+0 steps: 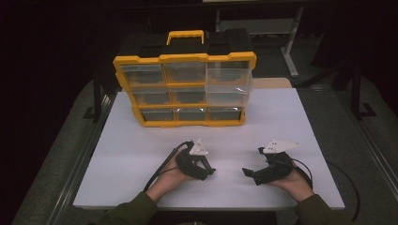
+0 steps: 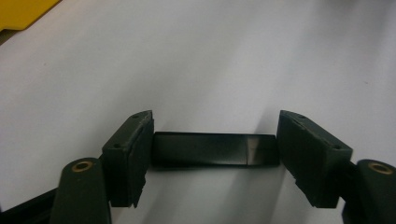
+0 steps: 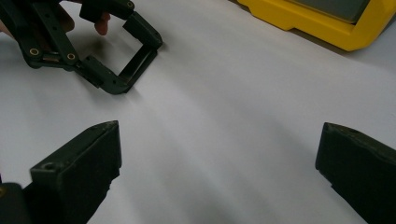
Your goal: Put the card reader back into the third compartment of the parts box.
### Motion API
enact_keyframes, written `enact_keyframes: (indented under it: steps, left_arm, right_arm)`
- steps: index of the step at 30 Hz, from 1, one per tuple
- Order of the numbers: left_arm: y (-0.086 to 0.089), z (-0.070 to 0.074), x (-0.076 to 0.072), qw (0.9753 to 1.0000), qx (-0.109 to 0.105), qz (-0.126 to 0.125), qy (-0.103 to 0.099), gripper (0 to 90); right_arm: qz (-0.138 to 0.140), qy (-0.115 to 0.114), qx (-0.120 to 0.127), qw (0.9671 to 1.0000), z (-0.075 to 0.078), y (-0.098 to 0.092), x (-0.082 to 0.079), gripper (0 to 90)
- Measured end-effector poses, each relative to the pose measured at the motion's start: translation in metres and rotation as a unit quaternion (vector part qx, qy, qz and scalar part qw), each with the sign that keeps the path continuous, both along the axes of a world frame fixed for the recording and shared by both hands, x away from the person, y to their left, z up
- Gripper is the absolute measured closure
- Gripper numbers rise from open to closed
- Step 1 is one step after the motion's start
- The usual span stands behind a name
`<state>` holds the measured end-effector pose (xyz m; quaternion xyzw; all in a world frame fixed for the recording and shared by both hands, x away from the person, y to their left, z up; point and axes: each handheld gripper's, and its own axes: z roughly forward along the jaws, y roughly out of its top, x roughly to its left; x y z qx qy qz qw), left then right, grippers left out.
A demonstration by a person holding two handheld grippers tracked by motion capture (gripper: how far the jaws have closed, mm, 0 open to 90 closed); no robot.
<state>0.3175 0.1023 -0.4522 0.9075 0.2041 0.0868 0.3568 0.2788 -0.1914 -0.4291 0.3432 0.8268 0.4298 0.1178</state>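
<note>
On the white table [image 1: 131, 154], my left gripper [image 1: 209, 170] points right and low. In the left gripper view its pads [image 2: 133, 149] press on the two ends of a short flat black bar [image 2: 210, 149], which lies just over the tabletop. The right gripper view looks across at that left gripper [image 3: 135, 58] and the black bar [image 3: 139, 65] between its tips. My right gripper [image 1: 252, 161] points left toward it, about a hand's width away. The right gripper [image 3: 222, 140] stands wide open over bare table, with nothing between its jaws.
A yellow organizer [image 1: 185, 89] with several clear drawers stands upright at the back of the table, black handle case behind it. One clear drawer [image 1: 229, 86] at its upper right sticks out. Its yellow edge [image 3: 317, 23] lies beyond the right gripper.
</note>
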Motion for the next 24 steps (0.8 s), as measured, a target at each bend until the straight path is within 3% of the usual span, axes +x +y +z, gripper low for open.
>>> enact_keyframes:
  steps: [24]
  left_arm:
    - [0.0007,0.0008,0.0008,1.0,0.001,-0.005,0.001,30.7]
  right_arm:
    - [0.0,-0.001,0.003,1.0,0.0007,-0.0005,-0.0002,0.0]
